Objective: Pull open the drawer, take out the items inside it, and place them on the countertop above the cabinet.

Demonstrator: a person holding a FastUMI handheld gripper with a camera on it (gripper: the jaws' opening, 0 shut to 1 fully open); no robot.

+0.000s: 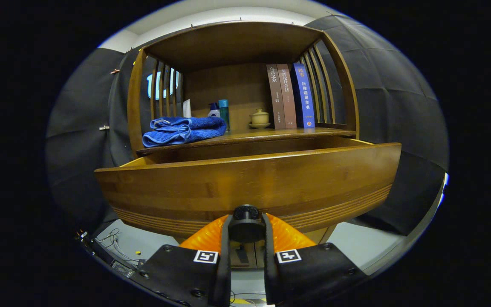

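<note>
Drawer pulled out under the countertop, knob pinched between gripper fingers. Up top: towel left, bottles behind, lidded cup middle, books right.

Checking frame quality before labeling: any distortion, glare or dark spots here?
Gripper view: fisheye bows the drawer front into a curve; sharp, no motion blur; soft sheen on the front, no harsh glare; shelf top shadowed; gripper fingers closed on the knob.
</note>
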